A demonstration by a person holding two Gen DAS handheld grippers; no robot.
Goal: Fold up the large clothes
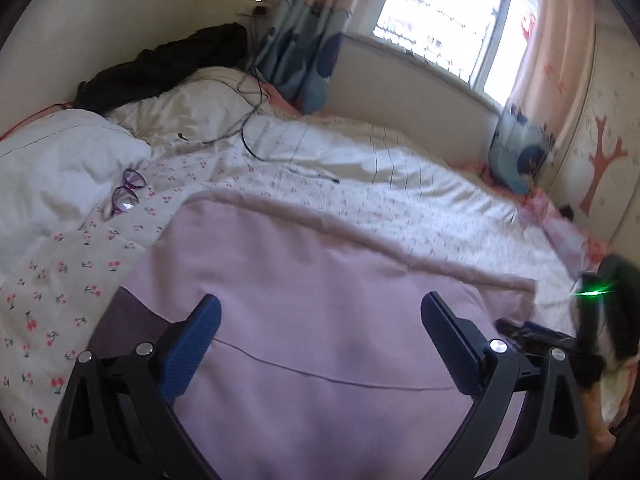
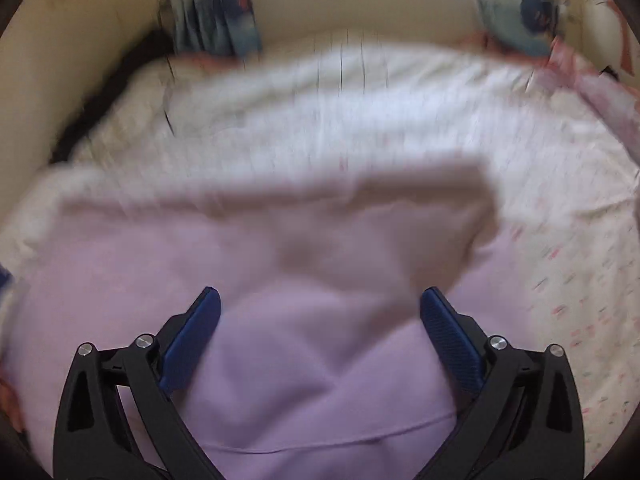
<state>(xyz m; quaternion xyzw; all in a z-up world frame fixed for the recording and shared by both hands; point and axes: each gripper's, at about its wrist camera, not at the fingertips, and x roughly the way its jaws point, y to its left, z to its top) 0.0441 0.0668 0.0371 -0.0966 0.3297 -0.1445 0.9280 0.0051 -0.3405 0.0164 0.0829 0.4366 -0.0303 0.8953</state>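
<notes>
A large lilac garment point(image 1: 320, 292) lies spread on the bed, its far edge a folded pale band. My left gripper point(image 1: 320, 312) hovers over it, open, with nothing between its blue pads. In the left wrist view the right gripper's black body point(image 1: 560, 340) with a green light shows at the right edge, beside the garment's corner. The right wrist view is motion-blurred: the same lilac garment point(image 2: 304, 280) fills the lower half, with a fold lying across its middle. My right gripper point(image 2: 320, 308) is open above it, holding nothing.
The bed has a white sheet with small cherry prints point(image 1: 48, 288). Purple glasses point(image 1: 128, 192) lie by a white pillow point(image 1: 60, 160) at the left. Dark clothing point(image 1: 160, 64) and cables point(image 1: 248, 128) sit near the wall. Blue cushions point(image 1: 520, 156) and a window point(image 1: 440, 12) lie beyond.
</notes>
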